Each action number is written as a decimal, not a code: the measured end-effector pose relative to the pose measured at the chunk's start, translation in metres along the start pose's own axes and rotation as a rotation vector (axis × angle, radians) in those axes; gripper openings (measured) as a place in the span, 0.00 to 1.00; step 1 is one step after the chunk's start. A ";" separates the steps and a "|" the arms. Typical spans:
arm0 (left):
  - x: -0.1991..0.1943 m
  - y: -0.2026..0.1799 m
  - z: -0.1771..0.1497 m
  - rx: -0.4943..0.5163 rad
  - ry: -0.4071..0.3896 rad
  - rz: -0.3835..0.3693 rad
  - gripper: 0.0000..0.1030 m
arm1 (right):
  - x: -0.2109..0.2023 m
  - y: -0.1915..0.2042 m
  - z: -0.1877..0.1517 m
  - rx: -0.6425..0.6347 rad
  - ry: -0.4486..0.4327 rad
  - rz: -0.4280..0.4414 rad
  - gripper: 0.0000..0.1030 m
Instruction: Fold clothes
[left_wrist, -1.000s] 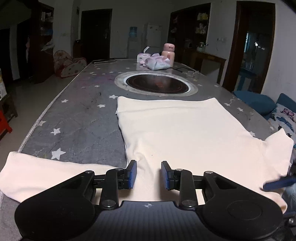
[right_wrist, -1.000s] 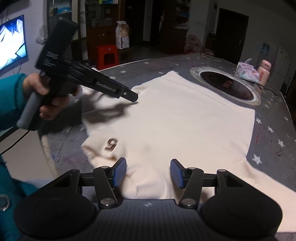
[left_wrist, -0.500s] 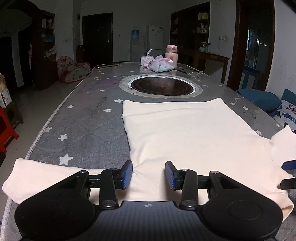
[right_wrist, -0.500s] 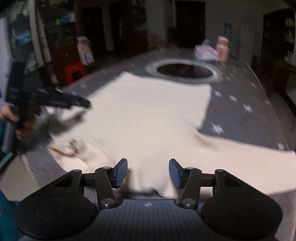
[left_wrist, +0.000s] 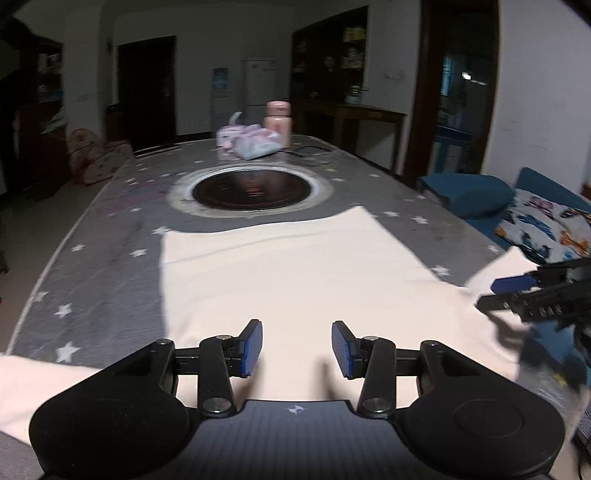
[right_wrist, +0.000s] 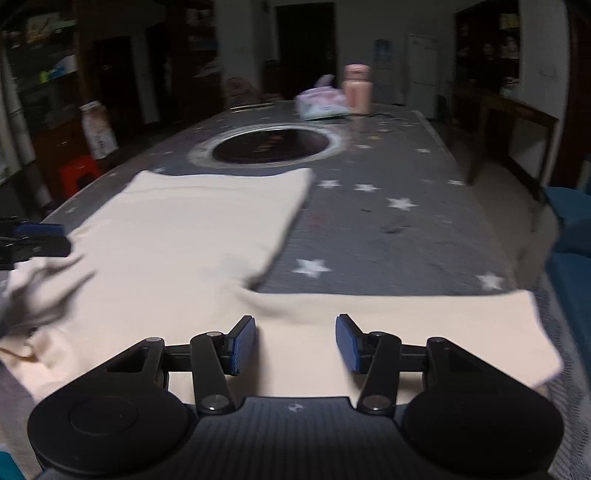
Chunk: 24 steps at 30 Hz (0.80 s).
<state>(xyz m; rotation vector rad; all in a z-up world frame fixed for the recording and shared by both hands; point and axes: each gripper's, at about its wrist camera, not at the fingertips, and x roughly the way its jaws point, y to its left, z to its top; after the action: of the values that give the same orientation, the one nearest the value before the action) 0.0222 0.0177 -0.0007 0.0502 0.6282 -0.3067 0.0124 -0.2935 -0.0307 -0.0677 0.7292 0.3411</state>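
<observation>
A cream long-sleeved shirt (left_wrist: 295, 266) lies flat on the grey star-patterned table (left_wrist: 103, 266), its hem toward the round burner. My left gripper (left_wrist: 297, 349) hovers over the near part of the shirt's body, jaws opening, nothing between the blue pads. One sleeve (left_wrist: 37, 376) runs off to its left. My right gripper (right_wrist: 295, 344) stands open just above the other sleeve (right_wrist: 424, 325), which stretches right toward the table edge. Each gripper shows at the edge of the other's view: the right gripper (left_wrist: 517, 291) and the left gripper (right_wrist: 33, 236).
A round black burner (left_wrist: 251, 188) is set into the middle of the table. Behind it stand a pink bottle (left_wrist: 279, 118) and a tissue pack (left_wrist: 251, 142). Blue cushions (left_wrist: 469, 192) lie beyond the right edge. A red stool (right_wrist: 79, 173) stands on the floor at left.
The left gripper's jaws have widened and it has shifted right over the shirt body. The right gripper has swung and rolled rightward, from the collar to the sleeve.
</observation>
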 end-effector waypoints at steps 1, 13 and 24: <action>0.001 -0.005 0.000 0.010 0.004 -0.015 0.45 | -0.004 -0.007 -0.002 0.018 -0.008 -0.024 0.47; 0.016 -0.063 -0.003 0.102 0.046 -0.140 0.48 | -0.030 -0.101 -0.023 0.243 -0.050 -0.328 0.47; 0.027 -0.090 -0.005 0.154 0.069 -0.171 0.50 | -0.025 -0.126 -0.032 0.344 -0.063 -0.277 0.22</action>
<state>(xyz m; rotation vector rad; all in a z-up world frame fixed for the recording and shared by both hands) 0.0132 -0.0749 -0.0165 0.1556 0.6776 -0.5208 0.0162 -0.4248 -0.0449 0.1659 0.6973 -0.0486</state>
